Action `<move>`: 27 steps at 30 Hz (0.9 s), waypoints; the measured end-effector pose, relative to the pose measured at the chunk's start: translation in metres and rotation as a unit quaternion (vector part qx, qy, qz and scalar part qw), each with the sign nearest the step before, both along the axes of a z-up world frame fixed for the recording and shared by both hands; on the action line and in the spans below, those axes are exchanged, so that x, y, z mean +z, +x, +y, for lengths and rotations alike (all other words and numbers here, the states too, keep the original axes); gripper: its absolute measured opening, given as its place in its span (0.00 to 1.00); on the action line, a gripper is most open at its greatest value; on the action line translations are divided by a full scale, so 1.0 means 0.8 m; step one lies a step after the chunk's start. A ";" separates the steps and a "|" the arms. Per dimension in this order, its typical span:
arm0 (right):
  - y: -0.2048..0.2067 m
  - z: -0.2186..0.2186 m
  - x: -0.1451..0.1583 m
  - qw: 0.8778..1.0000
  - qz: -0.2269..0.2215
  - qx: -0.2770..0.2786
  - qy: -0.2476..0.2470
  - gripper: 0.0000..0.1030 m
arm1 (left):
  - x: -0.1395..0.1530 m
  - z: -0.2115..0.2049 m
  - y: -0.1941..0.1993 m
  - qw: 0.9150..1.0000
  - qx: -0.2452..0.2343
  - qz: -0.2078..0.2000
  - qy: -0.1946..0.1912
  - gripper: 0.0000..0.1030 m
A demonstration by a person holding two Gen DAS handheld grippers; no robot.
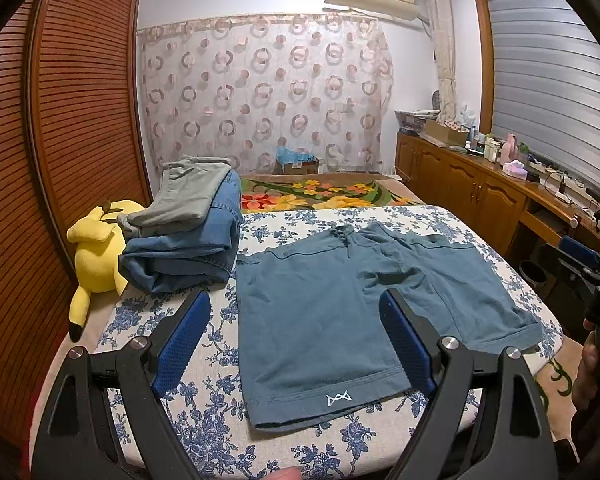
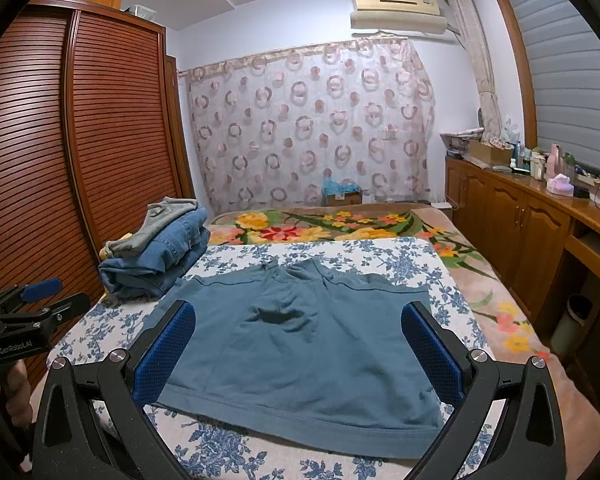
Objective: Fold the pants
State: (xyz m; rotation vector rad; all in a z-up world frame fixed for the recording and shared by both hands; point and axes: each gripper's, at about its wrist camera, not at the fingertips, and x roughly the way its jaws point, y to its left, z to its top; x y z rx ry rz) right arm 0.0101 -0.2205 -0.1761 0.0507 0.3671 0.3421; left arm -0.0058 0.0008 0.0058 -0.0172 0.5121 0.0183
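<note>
Bedroom light falls on a bed (image 1: pixel 204 364) with a floral sheet, where teal shorts (image 1: pixel 320 320) lie spread flat near its near edge, waistband toward the far side and hems toward the cameras. Folded jeans (image 1: pixel 188 252) sit stacked at the left edge beside a yellow plush (image 1: pixel 96 256). The left gripper (image 1: pixel 296 344) and right gripper (image 2: pixel 296 344) both hover above the hems, jaws wide apart and empty. Folding seems not yet begun; the next move likely calls for lowering onto one leg's hem and waistband corners to bring it across the other.
</note>
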 end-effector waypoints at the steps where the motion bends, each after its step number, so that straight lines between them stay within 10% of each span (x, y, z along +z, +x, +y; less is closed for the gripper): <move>1: 0.000 0.000 0.000 1.000 0.000 0.000 0.000 1.00 | 0.000 0.000 0.000 1.000 0.000 0.000 0.000 0.84; 27: -0.001 0.000 0.000 1.000 -0.001 0.001 0.000 1.00 | 0.014 -0.008 -0.003 1.000 0.001 -0.004 0.003 0.84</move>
